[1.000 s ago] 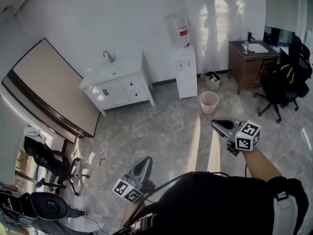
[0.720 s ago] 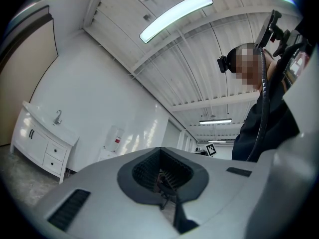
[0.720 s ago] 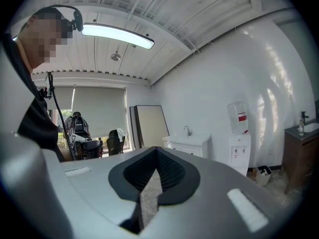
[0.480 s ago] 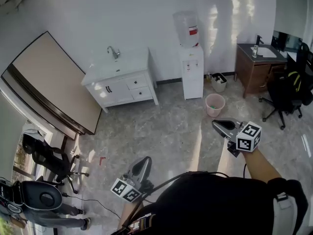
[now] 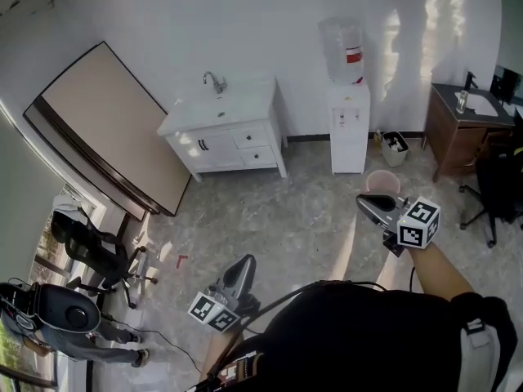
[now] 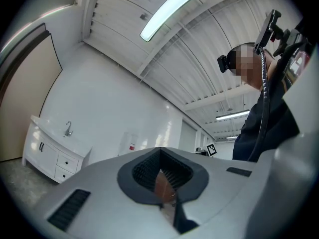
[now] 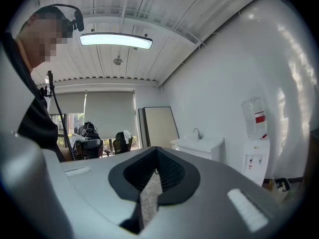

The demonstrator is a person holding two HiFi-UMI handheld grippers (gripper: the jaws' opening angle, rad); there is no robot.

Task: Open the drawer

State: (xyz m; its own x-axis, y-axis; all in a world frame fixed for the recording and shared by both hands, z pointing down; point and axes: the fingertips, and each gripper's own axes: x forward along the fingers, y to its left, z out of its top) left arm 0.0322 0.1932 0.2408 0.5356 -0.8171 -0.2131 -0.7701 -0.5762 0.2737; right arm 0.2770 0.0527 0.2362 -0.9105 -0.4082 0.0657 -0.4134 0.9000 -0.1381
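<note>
Two drawers (image 5: 248, 139), stacked in white sink cabinet (image 5: 203, 147), well apart across floor. They lie ahead-left of left gripper (image 5: 244, 261) and ahead, slightly right of right gripper (image 5: 365, 202). Both grippers clenched, empty. Neither clearly nearer. Drawer fronts face grippers; pull likely straight back.

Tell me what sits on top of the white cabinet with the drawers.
On the white cabinet sits a white countertop with a metal faucet at the back; nothing else shows there. Its drawers are shut, so their contents are hidden.
</note>
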